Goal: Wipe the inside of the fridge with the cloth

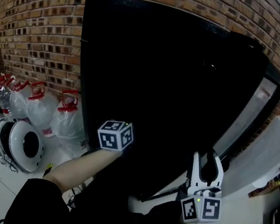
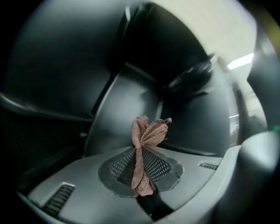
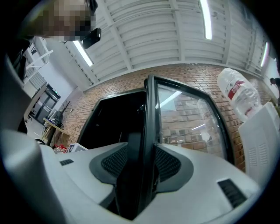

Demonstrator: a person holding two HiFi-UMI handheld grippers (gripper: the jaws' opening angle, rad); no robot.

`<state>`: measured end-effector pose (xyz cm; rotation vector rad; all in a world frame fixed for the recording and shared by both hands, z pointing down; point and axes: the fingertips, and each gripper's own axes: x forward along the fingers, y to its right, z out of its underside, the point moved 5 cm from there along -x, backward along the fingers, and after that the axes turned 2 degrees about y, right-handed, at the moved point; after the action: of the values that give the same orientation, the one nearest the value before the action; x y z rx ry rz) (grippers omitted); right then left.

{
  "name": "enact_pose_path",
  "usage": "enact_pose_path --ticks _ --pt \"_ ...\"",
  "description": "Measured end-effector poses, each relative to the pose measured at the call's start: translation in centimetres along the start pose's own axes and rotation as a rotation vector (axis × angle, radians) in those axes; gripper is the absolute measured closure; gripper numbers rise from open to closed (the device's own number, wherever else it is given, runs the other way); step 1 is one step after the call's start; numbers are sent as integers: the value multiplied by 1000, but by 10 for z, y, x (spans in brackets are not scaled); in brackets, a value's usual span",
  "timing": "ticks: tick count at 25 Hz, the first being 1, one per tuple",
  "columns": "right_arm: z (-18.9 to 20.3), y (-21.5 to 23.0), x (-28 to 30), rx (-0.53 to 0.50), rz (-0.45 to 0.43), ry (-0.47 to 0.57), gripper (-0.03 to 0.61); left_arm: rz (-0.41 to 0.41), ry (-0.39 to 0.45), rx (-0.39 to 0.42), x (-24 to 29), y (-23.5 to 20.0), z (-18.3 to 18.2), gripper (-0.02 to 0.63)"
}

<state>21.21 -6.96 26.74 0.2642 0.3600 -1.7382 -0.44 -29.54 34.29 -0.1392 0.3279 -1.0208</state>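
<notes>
A black fridge [image 1: 161,75] stands open against a brick wall, its glass door [image 1: 249,115] swung out to the right. My left gripper [image 2: 141,175] reaches into the dark interior and is shut on a pinkish-brown cloth [image 2: 146,135], which bunches up above the pads. In the head view only its marker cube [image 1: 115,135] and the person's forearm show. My right gripper [image 1: 209,163] is at the door's lower edge. In the right gripper view the door's dark edge [image 3: 151,113] runs upright between the pads of that gripper [image 3: 142,162], which grip it.
Several clear water bottles with red caps [image 1: 41,107] and white round devices [image 1: 20,143] sit on the floor left of the fridge. A white appliance [image 1: 269,154] stands right of the door. A brick wall [image 1: 34,15] is behind.
</notes>
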Motion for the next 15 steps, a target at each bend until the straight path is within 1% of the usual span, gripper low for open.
enact_pose_path --ticks 1,3,4,5,7,8,9,10,12,13,15 --pt "0 -4 -4 15 -28 5 391 69 10 9 -16 8 -6 572" --pt "-1 -7 -13 55 -76 13 345 200 10 23 -44 23 -13 572" --pt "-1 -6 -18 65 -76 18 341 258 3 14 -56 29 -16 572" --pt "0 -3 -24 60 -57 25 365 307 -6 -5 -67 33 -18 572" --pt "-1 0 -31 24 -18 43 374 386 -20 -58 -82 38 -22 572" --pt "-2 -3 -33 12 -35 48 374 421 -23 -84 -89 41 -25 572" --pt "-3 -11 -35 3 -85 46 374 456 -26 -110 -96 43 -27 572" --pt "-2 -24 -36 -9 -155 31 374 493 -31 -140 -103 46 -28 572" --pt "8 -52 -34 -45 -308 -41 374 570 -39 -213 -116 52 -32 572" --pt "17 -65 -30 -43 -372 -87 365 611 -41 -246 -122 56 -34 572" --pt "33 -90 -20 28 -461 -158 354 689 -44 -286 -134 64 -39 572"
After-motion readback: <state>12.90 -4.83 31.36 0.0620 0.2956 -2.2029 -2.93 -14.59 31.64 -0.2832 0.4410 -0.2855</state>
